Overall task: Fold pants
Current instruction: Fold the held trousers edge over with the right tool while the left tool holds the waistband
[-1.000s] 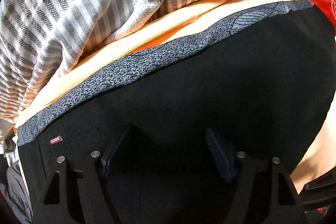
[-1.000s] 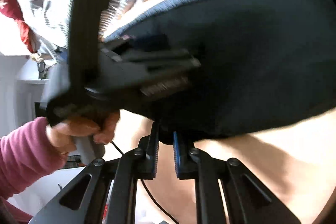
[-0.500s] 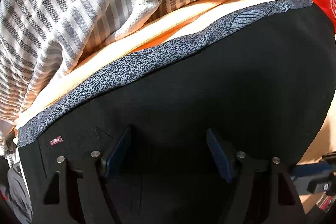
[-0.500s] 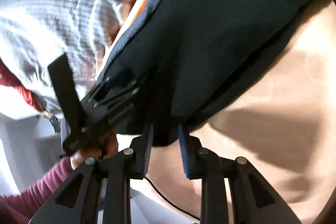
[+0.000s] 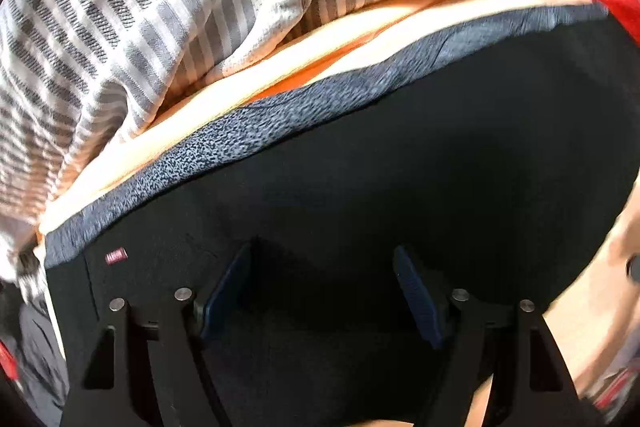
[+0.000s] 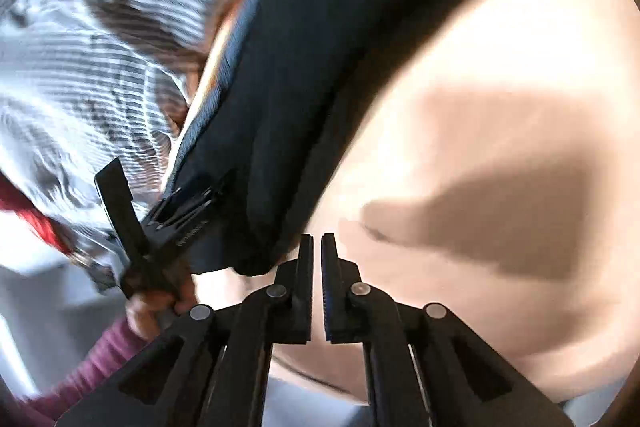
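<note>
Surface first, peach-coloured [image 6: 500, 87]: carrying everything, filling the right half of the right wrist view, showing only as a thin strip [image 5: 280, 67] in the left wrist view. Bearing one broad shadow [image 6: 500, 219] in the right view alone.

Next, one striped grey-and-white cloth [image 5: 140, 7], bunching along the far side of the surface, blurring in the right view [image 6: 80, 67].

Then one pair of black pants [image 5: 400, 167], lying flat on the surface just beside the striped cloth. Running lower left to upper right in the left view, speckled grey waistband [image 5: 248, 143] facing the stripes. Stretching in the right view [image 6: 340, 27] as a long dark band from top right down to bottom centre, ending close to the surface's near edge.

Two grippers. Left gripper [image 5: 320, 259] hanging low over the black cloth near the waistband end, fingers [image 5: 416, 291] standing wide apart with only pants between them; not telling whether touching. Appearing from outside in the right view only [image 6: 172, 223], along with the hand [image 6: 156, 303] gripping it and a maroon sleeve [image 6: 100, 359].

Right gripper [image 6: 317, 239] sitting just beside the pants' near end, jaws drawn almost together, leaving a thin slit and clamping nothing.

One red item [image 5: 624, 7] peeking in at the far corner, also glimpsed in the right view [image 6: 36, 223].

Smallest: one pink label [image 5: 116, 255] on the pants below the waistband, showing in the left view only.
</note>
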A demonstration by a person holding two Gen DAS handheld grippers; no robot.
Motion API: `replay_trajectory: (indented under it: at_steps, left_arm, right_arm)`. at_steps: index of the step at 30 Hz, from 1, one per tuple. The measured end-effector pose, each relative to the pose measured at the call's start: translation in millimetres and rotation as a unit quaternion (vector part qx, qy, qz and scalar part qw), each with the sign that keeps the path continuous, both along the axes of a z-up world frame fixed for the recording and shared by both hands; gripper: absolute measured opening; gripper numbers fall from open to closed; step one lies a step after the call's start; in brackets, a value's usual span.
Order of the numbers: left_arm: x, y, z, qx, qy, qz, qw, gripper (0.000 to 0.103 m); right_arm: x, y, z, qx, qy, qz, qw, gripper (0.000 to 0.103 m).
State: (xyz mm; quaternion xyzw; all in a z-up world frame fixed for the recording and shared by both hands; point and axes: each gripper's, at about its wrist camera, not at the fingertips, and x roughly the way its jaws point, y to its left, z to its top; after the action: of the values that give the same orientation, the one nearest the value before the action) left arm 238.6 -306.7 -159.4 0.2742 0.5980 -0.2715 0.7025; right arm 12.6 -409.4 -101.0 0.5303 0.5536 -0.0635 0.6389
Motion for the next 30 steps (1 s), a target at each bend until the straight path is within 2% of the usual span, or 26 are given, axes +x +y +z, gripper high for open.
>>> replay_trajectory:
  at_steps: [1,3,5,9,13,17,20,22,25,28,30]
  left_arm:
    - [-0.6,-3.1,3.7,-0.005,0.007,0.008,0.9999,0.075]
    - [-4.0,-14.1,12.4,-0.013,0.016,0.019,0.9996,0.075]
    - [-10.9,-31.8,23.0,-0.02,0.011,0.016,0.9996,0.075]
    - [-26.5,-75.7,34.3,-0.032,-0.005,-0.009,0.9994,0.075]
    - [-35.4,-112.7,19.6,-0.016,0.003,-0.009,0.9998,0.075]
    - [-37.2,-120.8,15.4,-0.004,-0.006,0.008,0.9999,0.075]
    - [-26.5,-109.6,19.9,0.001,-0.023,0.04,0.9989,0.075]
    - [-12.2,-94.5,20.8,0.007,-0.026,0.079,0.9965,0.075]
    - [1.5,-82.1,17.6,0.031,-0.028,0.109,0.9932,0.075]
    - [3.6,-85.3,12.4,0.049,-0.026,0.102,0.9932,0.075]
    - [0.3,-93.9,5.1,0.055,-0.016,0.098,0.9936,0.075]
  right_arm:
    - [-0.7,-8.8,2.3,-0.02,0.001,0.003,1.0,0.007]
    - [-6.5,-34.0,17.4,-0.08,0.015,0.0,0.997,0.016]
    - [-17.4,-65.7,26.0,-0.116,0.028,-0.024,0.993,0.022]
    - [-40.5,-118.1,36.1,-0.14,0.043,-0.077,0.986,0.037]
    - [-60.4,-167.7,43.3,-0.161,0.054,-0.117,0.978,0.038]
    - [-83.6,-224.7,42.8,-0.173,0.071,-0.187,0.965,0.038]
    - [-104.7,-267.8,33.2,-0.166,0.079,-0.232,0.955,0.037]
    - [-113.5,-289.1,21.8,-0.156,0.085,-0.253,0.951,0.037]
    - [-125.6,-311.2,10.9,-0.138,0.075,-0.268,0.95,0.036]
    - [-119.8,-317.7,7.5,-0.134,0.051,-0.268,0.953,0.035]
    - [-116.0,-322.1,4.2,-0.111,0.02,-0.271,0.956,0.034]
